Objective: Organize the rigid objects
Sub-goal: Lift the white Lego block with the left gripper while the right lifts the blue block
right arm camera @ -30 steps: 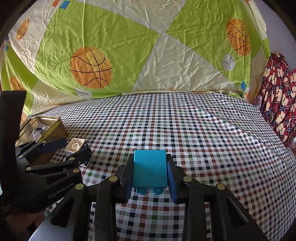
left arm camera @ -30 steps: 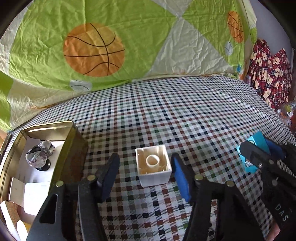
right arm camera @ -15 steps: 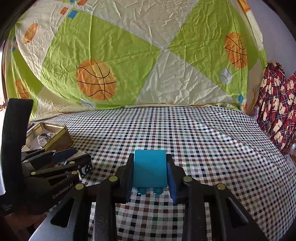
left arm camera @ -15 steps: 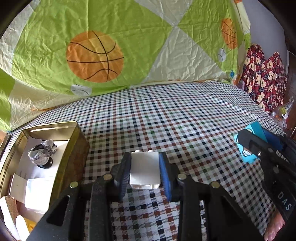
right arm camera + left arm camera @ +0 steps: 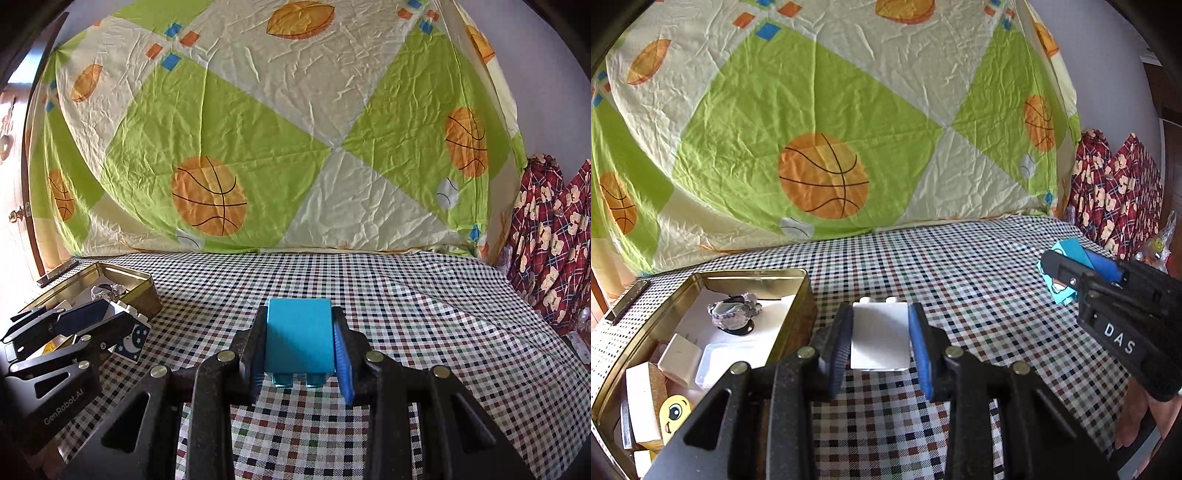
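Note:
My left gripper (image 5: pixel 880 338) is shut on a white toy block (image 5: pixel 880 339) and holds it above the checked cloth, just right of the gold tin. My right gripper (image 5: pixel 300 343) is shut on a cyan toy block (image 5: pixel 299 338), also lifted off the cloth. In the left wrist view the right gripper (image 5: pixel 1071 273) shows at the right with the cyan block (image 5: pixel 1062 286). In the right wrist view the left gripper (image 5: pixel 110 325) shows at the left with the white block (image 5: pixel 131 338), whose side has a moon picture.
An open gold tin (image 5: pixel 798 291) at the left holds white boxes, a crumpled foil piece (image 5: pixel 733 314) and a yellow face toy (image 5: pixel 674 411). A basketball-print sheet (image 5: pixel 827 155) hangs behind the checked cloth (image 5: pixel 960 295). Red patterned fabric (image 5: pixel 1115 199) lies at the right.
My left gripper closed on the white block and lifted it off the cloth. Both grippers rose and tilted up, the right still holding the cyan block.

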`<state>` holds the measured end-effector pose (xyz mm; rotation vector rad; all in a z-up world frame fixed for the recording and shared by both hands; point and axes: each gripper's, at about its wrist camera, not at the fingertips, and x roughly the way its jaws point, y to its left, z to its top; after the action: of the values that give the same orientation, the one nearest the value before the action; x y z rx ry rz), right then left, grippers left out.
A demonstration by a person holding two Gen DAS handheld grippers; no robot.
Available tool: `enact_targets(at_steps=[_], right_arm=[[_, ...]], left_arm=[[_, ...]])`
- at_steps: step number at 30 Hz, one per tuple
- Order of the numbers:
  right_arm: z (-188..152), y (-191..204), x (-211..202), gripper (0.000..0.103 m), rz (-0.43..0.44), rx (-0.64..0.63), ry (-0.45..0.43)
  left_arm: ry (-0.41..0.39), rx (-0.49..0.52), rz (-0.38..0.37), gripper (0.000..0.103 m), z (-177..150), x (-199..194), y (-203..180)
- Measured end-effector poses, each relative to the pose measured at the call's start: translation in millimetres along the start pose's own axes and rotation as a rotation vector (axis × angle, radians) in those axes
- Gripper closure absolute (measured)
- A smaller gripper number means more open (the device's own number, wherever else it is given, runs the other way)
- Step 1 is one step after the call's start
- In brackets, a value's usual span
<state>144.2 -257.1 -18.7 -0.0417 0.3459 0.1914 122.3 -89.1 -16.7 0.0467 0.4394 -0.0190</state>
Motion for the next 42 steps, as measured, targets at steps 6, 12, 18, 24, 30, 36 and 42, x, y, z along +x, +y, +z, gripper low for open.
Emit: enact_targets(at_steps=[6, 12, 18, 24, 30, 36, 42], right_arm=[[0, 1, 3, 0.069, 0.012, 0.003, 0.018], [-2, 9, 2, 0.069, -0.004, -0.014, 0.03], [-3, 14, -7, 0.069, -0.011, -0.006, 0.004], [-5, 25, -14, 0.069, -0.003, -0.018, -0.008], [-7, 32, -20, 0.069, 0.015, -0.02, -0.02], [-8, 36, -25, 0.069, 0.025, -0.019, -0.034], [-8, 37, -27, 0.069, 0.039, -0.012, -0.041]], left_arm=[[-0.049, -0.001, 0.005, 0.073, -3, -15, 5], [-0.073, -0.019, 0.005, 0.073, -8, -27, 15], [-0.107, -0.034, 0.002, 0.073, -12, -37, 23], [-0.123, -0.052, -0.006, 0.073, -14, -43, 31], [-0.13, -0.052, -0.009, 0.073, -16, -46, 34], [-0.143, -0.055, 0.0, 0.073, -17, -51, 35], [-0.149, -0.056, 0.003, 0.073, -18, -53, 38]])
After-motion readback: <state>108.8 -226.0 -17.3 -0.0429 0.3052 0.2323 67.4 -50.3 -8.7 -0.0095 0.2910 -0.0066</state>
